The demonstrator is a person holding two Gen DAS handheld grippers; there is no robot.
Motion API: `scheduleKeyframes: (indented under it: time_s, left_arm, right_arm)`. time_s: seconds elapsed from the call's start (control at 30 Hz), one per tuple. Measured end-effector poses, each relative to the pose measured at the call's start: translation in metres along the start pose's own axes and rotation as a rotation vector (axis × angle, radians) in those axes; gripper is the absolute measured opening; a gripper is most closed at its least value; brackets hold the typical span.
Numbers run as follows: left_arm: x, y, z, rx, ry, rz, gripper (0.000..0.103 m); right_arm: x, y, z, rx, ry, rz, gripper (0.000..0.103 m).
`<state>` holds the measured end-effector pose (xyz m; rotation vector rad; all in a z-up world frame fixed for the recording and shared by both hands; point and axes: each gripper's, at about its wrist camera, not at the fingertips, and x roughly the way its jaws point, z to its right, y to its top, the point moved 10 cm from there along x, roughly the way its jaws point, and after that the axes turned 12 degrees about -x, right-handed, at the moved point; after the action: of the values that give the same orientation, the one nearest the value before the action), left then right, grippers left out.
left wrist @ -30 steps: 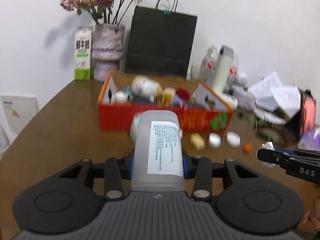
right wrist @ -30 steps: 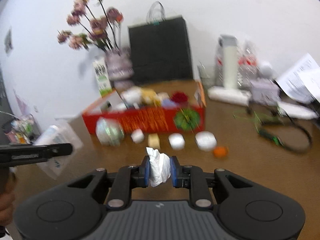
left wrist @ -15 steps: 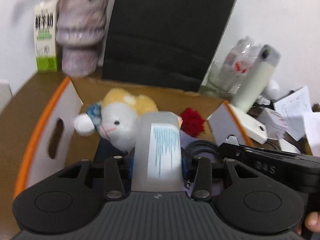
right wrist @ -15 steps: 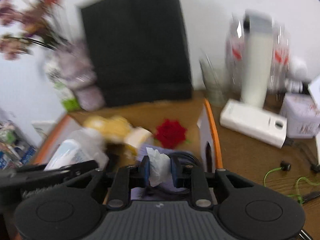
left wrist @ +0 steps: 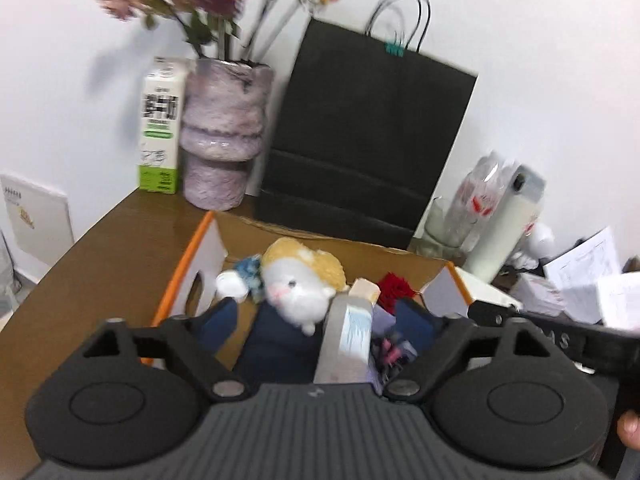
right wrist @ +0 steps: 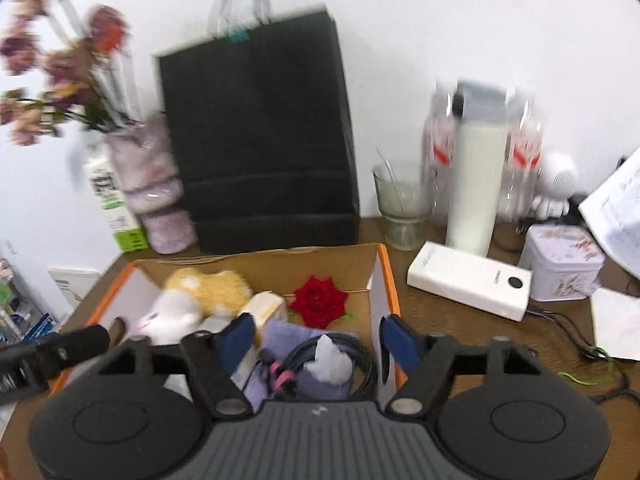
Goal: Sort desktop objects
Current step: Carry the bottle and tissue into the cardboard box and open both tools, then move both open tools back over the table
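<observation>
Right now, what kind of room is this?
Probably a home or office desk, though little of the room shows. A brown desk against a white wall holds papers, a white power bank with a cable, and an orange box of odds and ends.

Plain white wall (left wrist: 520, 40) behind brown wooden table (left wrist: 100, 264)

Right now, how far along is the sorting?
Done: the bottle and tissue wad lie in the orange box with the plush toy and rose. In hand: nothing; left gripper and right gripper are open. What is left is out of view.
</observation>
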<state>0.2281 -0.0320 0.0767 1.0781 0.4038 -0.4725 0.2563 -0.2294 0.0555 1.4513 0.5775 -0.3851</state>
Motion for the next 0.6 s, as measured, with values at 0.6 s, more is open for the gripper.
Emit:
scheduleKeyframes:
  time_s: [0.6]
  left_arm:
    - [-0.112,-0.186,-0.090,0.190,0.062,-0.021,0.103]
  right_arm:
    - [-0.133,-0.205,-0.073,-0.123,0.025,-0.023,0.081]
